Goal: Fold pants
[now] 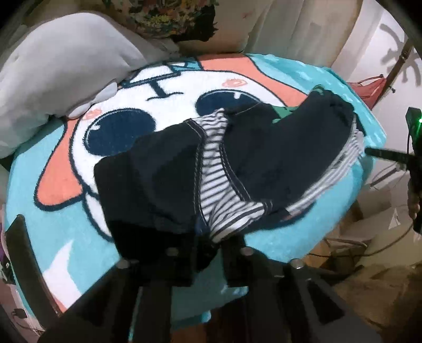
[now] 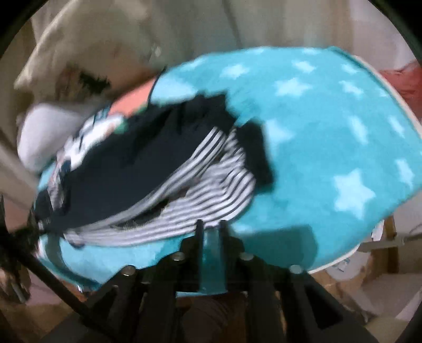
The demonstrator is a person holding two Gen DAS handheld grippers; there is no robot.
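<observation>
Small dark navy pants with a striped lining lie crumpled on a teal cartoon blanket. My left gripper is shut on the pants' near edge, dark cloth and striped lining bunched between its fingers. In the blurred right wrist view the pants lie left of centre with the striped lining turned out. My right gripper sits at the blanket's near edge, just short of the lining, its fingers close together with a narrow gap and nothing between them. It also shows at the right edge of the left wrist view.
The blanket with white stars covers a round surface. A grey pillow and a patterned cushion lie behind it. A red item hangs at the right. Boxes and cables sit on the floor at lower right.
</observation>
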